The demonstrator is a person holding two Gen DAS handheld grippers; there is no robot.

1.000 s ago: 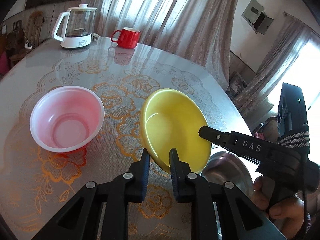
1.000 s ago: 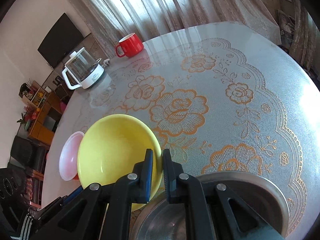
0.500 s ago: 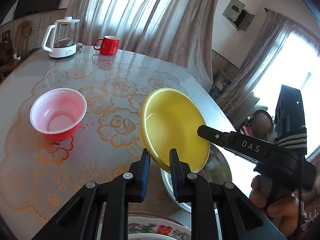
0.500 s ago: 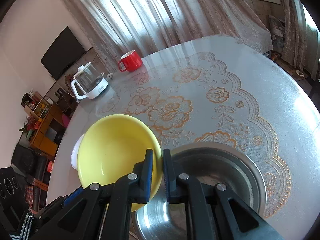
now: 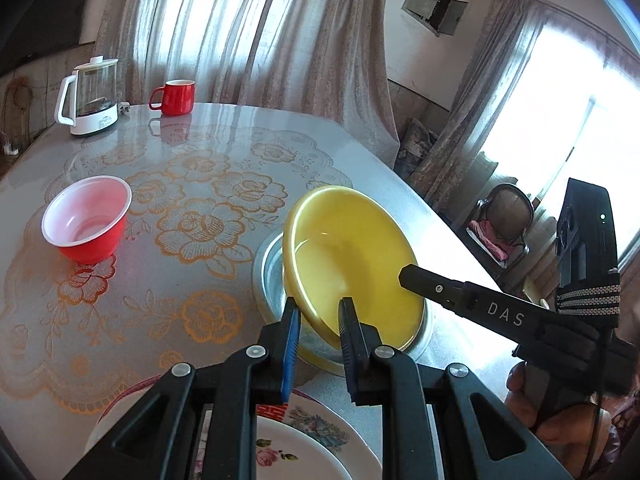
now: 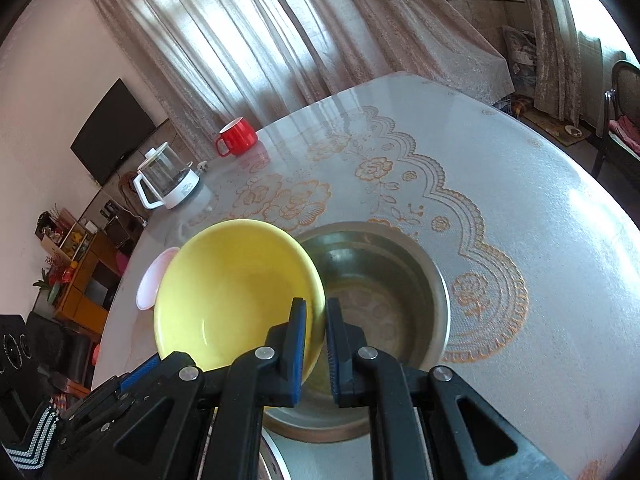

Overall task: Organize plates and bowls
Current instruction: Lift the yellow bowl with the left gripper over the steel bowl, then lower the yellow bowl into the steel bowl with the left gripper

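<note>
**Yellow bowl now over the steel bowl, left grip loosened**

A second ago the yellow bowl (image 5: 352,264) hung over bare bench beside the red bowl; since then both grippers have carried it toward the near right edge of the bench (image 5: 200,152), and it now sits tilted above and partly inside the steel bowl (image 6: 384,300). Whether its underside already touches the steel cannot be told.

The left gripper (image 5: 318,316) has changed too: its jaws stood closer on the near rim before, and now they stand apart around that rim, with a visible gap on either side, so it seems to have let go. The right gripper (image 6: 316,320) is clamped on the opposite rim and appears to carry the bowl alone.

This reads as the nesting step nearly done: what remains is to level the yellow bowl, lower it and release. The red bowl (image 5: 86,220) waits near the left edge, well apart, and a flowered plate (image 5: 296,448) lies at the near edge, below the left gripper.
</note>
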